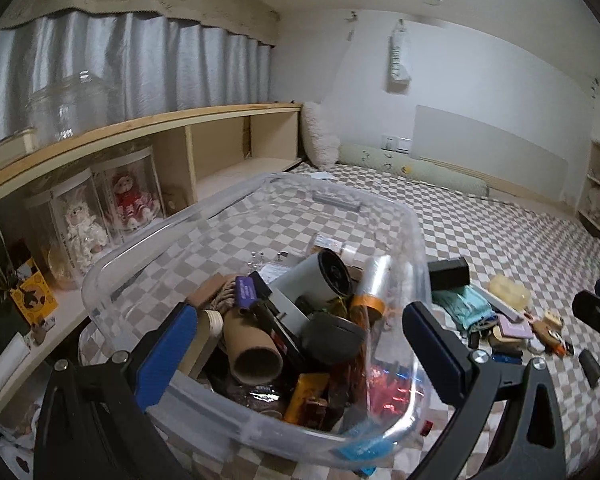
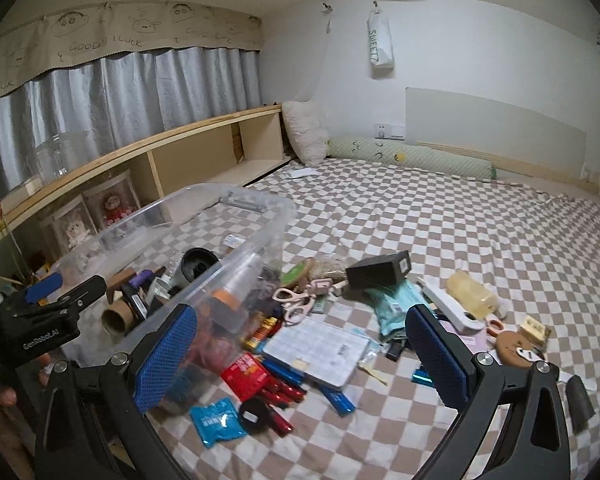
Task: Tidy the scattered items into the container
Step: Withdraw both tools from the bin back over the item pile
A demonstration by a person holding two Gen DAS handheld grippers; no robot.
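Left gripper (image 1: 296, 344) hangs over the near end of the bin (image 1: 112, 256), jaws spread wide, nothing between them. Right gripper (image 2: 300, 344) is just as wide and just as empty, poised above the pile on the bedspread (image 2: 460, 240).

Directly under the left jaws the bin is heaped: a cardboard tube (image 1: 252, 352), a white cup (image 1: 320, 280) lying on its side, a clear roll (image 1: 374, 280) leaning at the right wall. The far end of the bin is bare. My worry is that anything dropped here lands on the heap and rolls back over the low rim, so a drop toward the far end looks safer.

On the right, the risk is a crowded grab. The scissors (image 2: 296, 300), the clear case (image 2: 320, 348) and the red pens (image 2: 276, 396) overlap or lie just beside each other, so closing here could catch two things, or nudge the pens off toward the bed's near edge.

The left view looks down into the bin and shows how full it sits. The right view alone shows the leftovers beside the bin: a blue packet (image 2: 216, 420), a black box (image 2: 380, 270), a yellow bottle (image 2: 472, 292), a bear face (image 2: 518, 350).
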